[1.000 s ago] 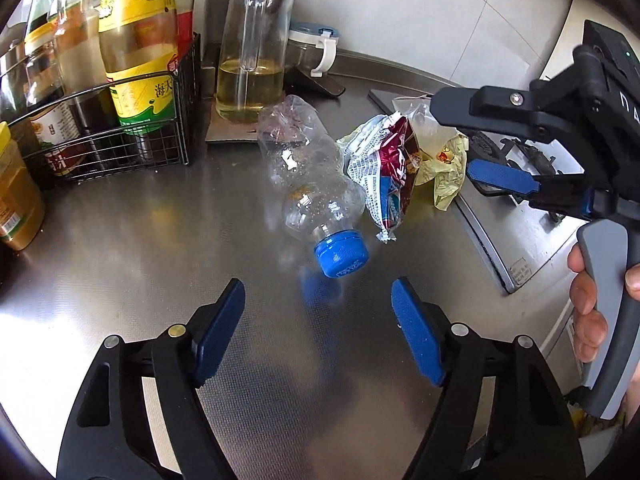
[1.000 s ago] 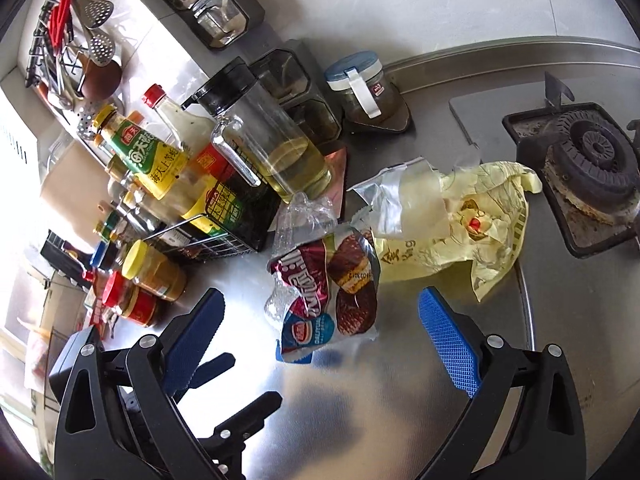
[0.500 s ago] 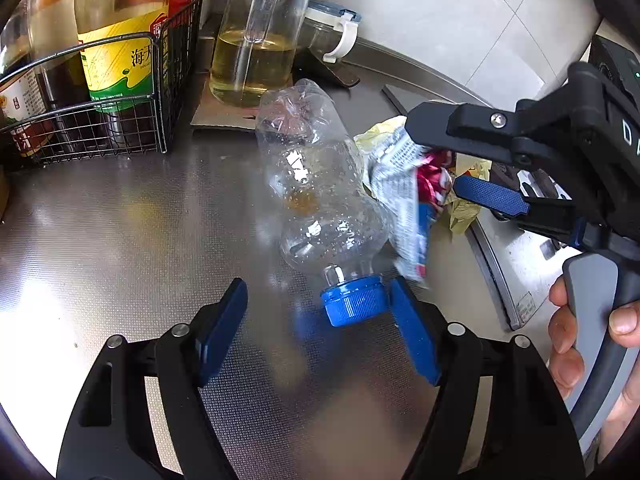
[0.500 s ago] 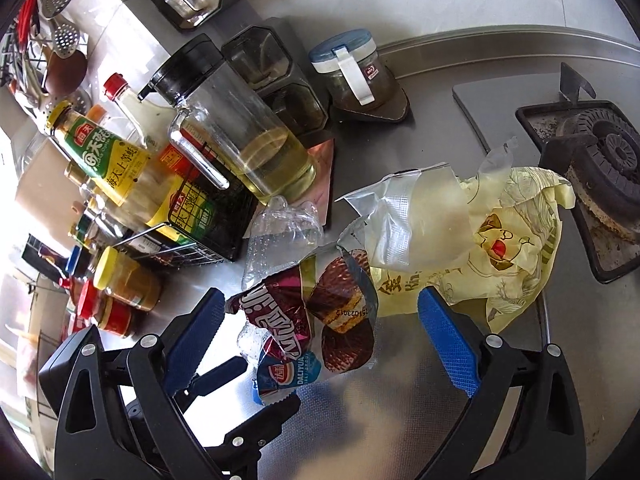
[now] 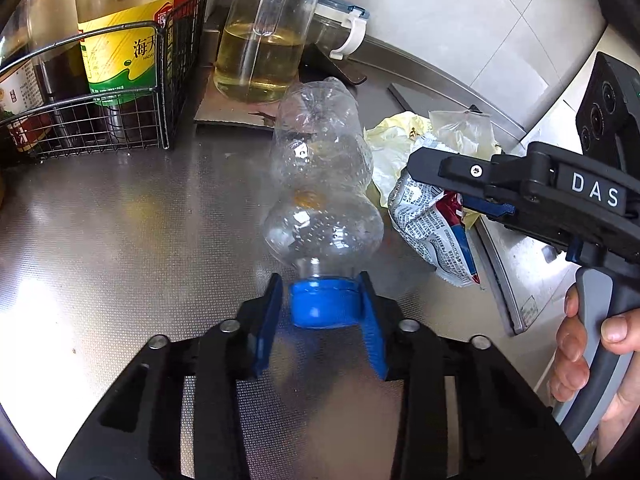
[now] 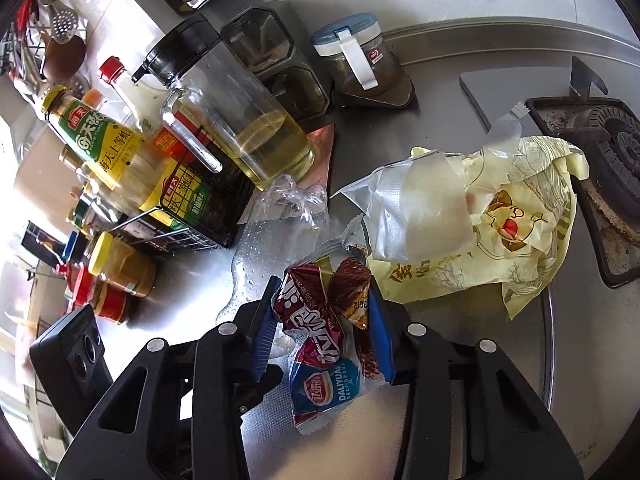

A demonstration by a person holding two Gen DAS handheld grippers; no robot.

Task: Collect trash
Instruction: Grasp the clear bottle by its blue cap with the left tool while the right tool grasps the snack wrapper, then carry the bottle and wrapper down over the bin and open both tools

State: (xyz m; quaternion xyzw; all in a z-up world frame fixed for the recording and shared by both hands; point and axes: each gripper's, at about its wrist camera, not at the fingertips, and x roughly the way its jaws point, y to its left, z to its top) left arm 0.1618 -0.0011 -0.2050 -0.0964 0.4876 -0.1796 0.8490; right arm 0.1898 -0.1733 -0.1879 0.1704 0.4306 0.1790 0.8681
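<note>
- Brushed steel worktop (image 5: 120, 240) runs under everything, with pale wall tile behind and a gas hob (image 6: 616, 168) at the far side.
- Left gripper (image 5: 324, 308) is closing, its blue pads against the blue cap (image 5: 323, 304) of a crushed clear bottle (image 5: 320, 184); probably taken by the cap because that is the stiffest part.
- Right gripper (image 6: 322, 320) is closing too, squeezing a crumpled snack wrapper (image 6: 320, 328) just beside the bottle.
- Yellow plastic bag (image 6: 480, 240) lies loose by the hob, not yet collected.
- Wire rack (image 5: 120, 112) of sauce bottles and an oil jug (image 5: 260, 52) stand behind, to be left alone, I'd judge.
</note>
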